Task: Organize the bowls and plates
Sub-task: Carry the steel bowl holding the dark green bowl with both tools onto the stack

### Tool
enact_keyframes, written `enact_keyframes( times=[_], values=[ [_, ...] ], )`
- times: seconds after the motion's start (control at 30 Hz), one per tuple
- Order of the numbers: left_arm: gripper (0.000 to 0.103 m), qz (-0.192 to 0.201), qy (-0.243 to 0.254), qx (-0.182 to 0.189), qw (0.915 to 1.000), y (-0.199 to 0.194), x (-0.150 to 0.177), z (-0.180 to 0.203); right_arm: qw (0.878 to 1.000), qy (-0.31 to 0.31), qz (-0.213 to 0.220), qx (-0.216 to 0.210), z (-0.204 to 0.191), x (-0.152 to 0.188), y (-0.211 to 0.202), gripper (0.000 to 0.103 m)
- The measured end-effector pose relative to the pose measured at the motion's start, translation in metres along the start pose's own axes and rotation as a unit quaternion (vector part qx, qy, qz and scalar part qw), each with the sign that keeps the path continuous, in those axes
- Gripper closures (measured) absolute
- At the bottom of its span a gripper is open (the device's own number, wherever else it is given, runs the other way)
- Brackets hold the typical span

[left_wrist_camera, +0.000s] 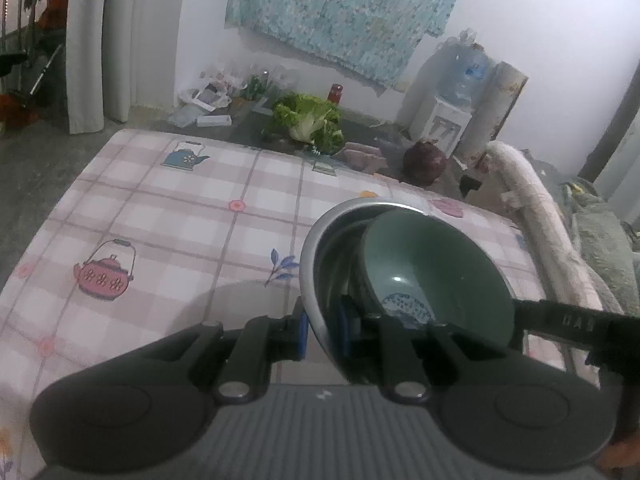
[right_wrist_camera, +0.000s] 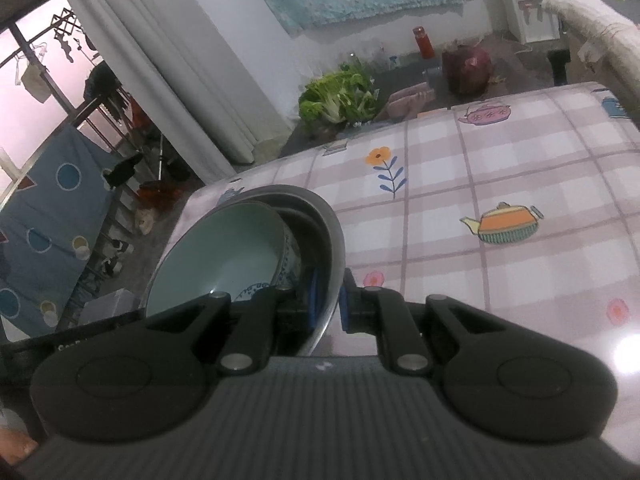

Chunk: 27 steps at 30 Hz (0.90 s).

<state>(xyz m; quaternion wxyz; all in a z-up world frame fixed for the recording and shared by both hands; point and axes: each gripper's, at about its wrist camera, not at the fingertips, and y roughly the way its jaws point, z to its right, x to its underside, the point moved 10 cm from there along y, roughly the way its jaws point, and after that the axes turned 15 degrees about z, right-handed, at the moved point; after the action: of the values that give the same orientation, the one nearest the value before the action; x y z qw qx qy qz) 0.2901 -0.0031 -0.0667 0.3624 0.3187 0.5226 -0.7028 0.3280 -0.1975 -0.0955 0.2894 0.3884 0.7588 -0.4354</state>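
A steel bowl [left_wrist_camera: 316,252] holds a nested pale green ceramic bowl [left_wrist_camera: 432,264] with a blue pattern on its outside. My left gripper [left_wrist_camera: 322,330] is shut on the steel bowl's left rim, one blue pad outside and one inside. In the right wrist view the same steel bowl [right_wrist_camera: 334,232] and green bowl [right_wrist_camera: 224,252] show, and my right gripper [right_wrist_camera: 328,302] is shut on the steel rim's opposite side. The stack is tilted and held above the checked tablecloth [left_wrist_camera: 180,208]. The right gripper's black body [left_wrist_camera: 576,324] shows at the left view's right edge.
The table with its teapot-print cloth [right_wrist_camera: 480,160] fills the middle. Beyond its far edge on the floor lie green lettuce [left_wrist_camera: 312,120], a dark red bag [left_wrist_camera: 424,162], a red jar [left_wrist_camera: 335,93] and a water dispenser [left_wrist_camera: 448,116]. A padded bed edge [left_wrist_camera: 532,200] runs along the right.
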Motion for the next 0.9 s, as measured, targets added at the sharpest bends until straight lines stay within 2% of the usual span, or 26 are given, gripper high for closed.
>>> enact_keyframes(
  times=[0.2, 0.47, 0.73, 0.9],
  values=[
    [0.089, 0.008, -0.001, 0.007, 0.9999, -0.042, 0.018, 0.008, 1.000, -0.002, 0.001, -0.003, -0.007, 0.022, -0.051, 0.091],
    [0.090, -0.004, -0.005, 0.006, 1.0000, -0.083, 0.063, 0.004, 1.000, 0.004, -0.012, -0.002, -0.008, 0.075, -0.107, 0.090],
    [0.088, -0.051, 0.001, -0.002, 0.9987, -0.088, 0.114, -0.003, 0.999, -0.013, -0.034, 0.012, 0.001, 0.127, -0.122, 0.090],
    [0.087, -0.064, 0.004, -0.009, 0.9979, -0.084, 0.129, -0.008, 0.999, -0.009, -0.038, 0.023, 0.012, 0.139, -0.120, 0.090]
  ],
)
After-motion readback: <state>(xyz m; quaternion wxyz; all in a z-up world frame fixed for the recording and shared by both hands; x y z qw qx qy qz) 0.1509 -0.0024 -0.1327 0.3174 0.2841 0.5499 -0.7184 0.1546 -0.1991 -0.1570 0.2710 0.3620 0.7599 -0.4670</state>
